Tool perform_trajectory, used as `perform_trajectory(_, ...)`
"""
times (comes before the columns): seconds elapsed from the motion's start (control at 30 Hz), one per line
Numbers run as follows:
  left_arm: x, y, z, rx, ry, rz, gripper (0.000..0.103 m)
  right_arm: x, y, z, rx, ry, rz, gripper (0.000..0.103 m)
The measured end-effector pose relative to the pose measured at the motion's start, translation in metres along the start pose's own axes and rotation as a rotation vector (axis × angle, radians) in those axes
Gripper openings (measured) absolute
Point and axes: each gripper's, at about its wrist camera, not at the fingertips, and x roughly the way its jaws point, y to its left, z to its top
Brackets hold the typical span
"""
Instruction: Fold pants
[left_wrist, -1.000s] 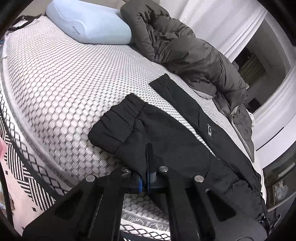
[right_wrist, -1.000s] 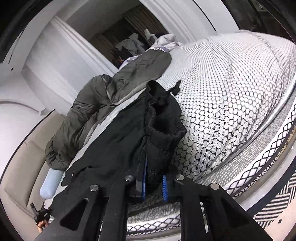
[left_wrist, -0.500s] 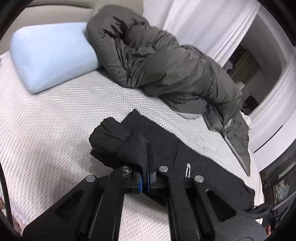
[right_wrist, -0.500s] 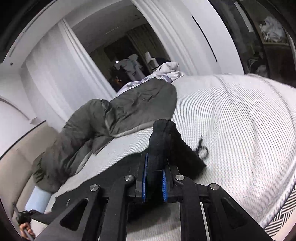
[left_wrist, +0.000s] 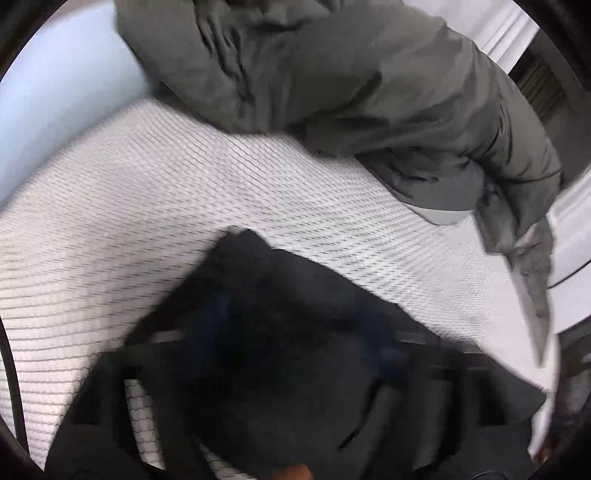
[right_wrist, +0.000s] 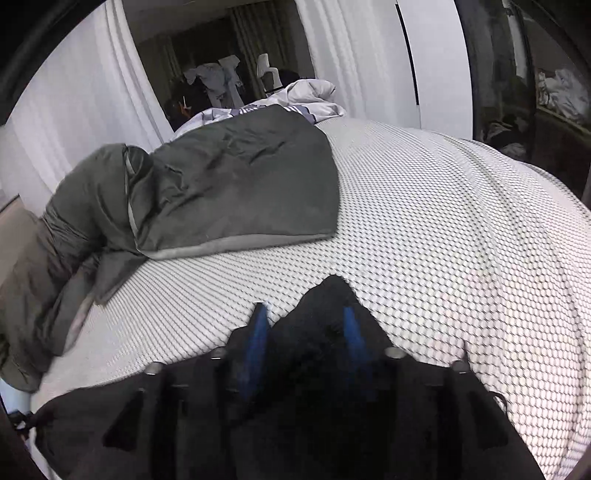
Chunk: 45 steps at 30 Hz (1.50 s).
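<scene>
A bed (right_wrist: 461, 221) with a white honeycomb-patterned cover is filling the room. A grey-green duvet (right_wrist: 236, 184) is lying bunched along its far side, a pale blue pillow (left_wrist: 62, 96) sitting beside it. White curtains (right_wrist: 81, 110) are hanging behind, framing a dark doorway (right_wrist: 207, 55).

Right gripper (right_wrist: 304, 332) seen with jaws just opened, blue pads (right_wrist: 256, 336) apart; black pants (right_wrist: 325, 302) lie between them, pads not pressed on the cloth; pants rest on honeycomb-patterned mattress (right_wrist: 461, 240); grey-green duvet (right_wrist: 229, 192) heaped beyond; white curtains (right_wrist: 85, 110) behind
</scene>
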Motion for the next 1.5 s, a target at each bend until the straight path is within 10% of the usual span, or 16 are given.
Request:
perform_trajectory(0.1,-0.024,0.0,-0.011,0.059,-0.043,0.004,0.086,-0.02,-0.005,-0.018,-0.029,-0.034,0.012,0.074)
perform_trajectory(0.37,-0.081,0.001,-0.107,0.016,-0.022,-0.206,0.074,-0.084,0.005,-0.078,-0.105,-0.047,0.142,0.082)
perform_trajectory(0.5,-0.064,-0.014,-0.151,-0.034,0.091,-0.343,0.057,-0.107,0.007,-0.099,-0.073,-0.043,0.243,0.082)
perform_trajectory(0.7,-0.023,-0.032,-0.157,-0.092,0.113,-0.31,0.051,-0.114,0.009,-0.118,-0.083,-0.02,0.294,0.082)
perform_trajectory(0.77,-0.024,-0.033,-0.153,-0.094,0.063,-0.265,0.015,-0.109,0.009,-0.122,-0.091,0.002,0.291,0.082)
perform_trajectory(0.87,-0.036,-0.029,-0.152,-0.074,-0.005,-0.29,0.001,-0.101,0.007,-0.12,-0.103,0.011,0.256,0.082)
perform_trajectory(1.03,-0.067,-0.028,-0.154,-0.017,-0.067,-0.31,0.001,-0.105,-0.003,-0.121,-0.103,0.009,0.239,0.082)
perform_trajectory(1.2,-0.042,-0.017,-0.157,-0.051,0.04,-0.221,0.008,-0.105,-0.013,-0.123,-0.085,0.023,0.224,0.082)
perform_trajectory(1.37,-0.058,0.019,-0.153,-0.173,-0.041,-0.203,0.075,-0.101,-0.027,-0.122,-0.036,0.047,0.214,0.082)
perform_trajectory(1.5,-0.037,0.033,-0.138,-0.243,-0.023,-0.241,0.072,-0.104,-0.039,-0.119,0.002,0.018,0.218,0.082)
